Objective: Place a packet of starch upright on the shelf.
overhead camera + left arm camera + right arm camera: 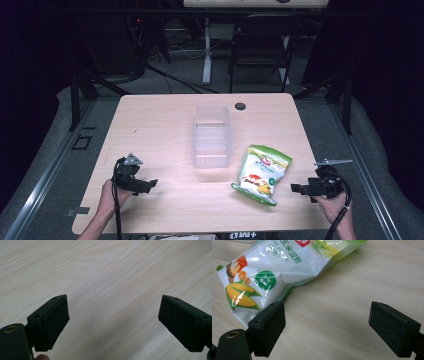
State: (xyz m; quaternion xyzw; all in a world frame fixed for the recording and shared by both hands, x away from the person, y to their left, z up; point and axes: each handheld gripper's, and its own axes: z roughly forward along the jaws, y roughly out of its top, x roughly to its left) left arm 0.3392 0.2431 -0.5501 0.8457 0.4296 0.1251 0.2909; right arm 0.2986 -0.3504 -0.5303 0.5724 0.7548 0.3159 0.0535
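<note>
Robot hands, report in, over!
Both tongs open, left, right. Green-and-white plastic starch bag lying flat beside right tongs, untouched. Clear plastic bin behind; nothing between.

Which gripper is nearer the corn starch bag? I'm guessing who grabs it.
Right. The right gripper sits just beside the bag, jaws open; the left gripper is far across the table.

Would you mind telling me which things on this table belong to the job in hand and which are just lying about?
Part of the job:
- starch bag, nearest the open right gripper
- clear plastic box, probably
- open left gripper, over bare wood

Just lying about:
- small black disc at the far edge of the table
- chair behind
</note>
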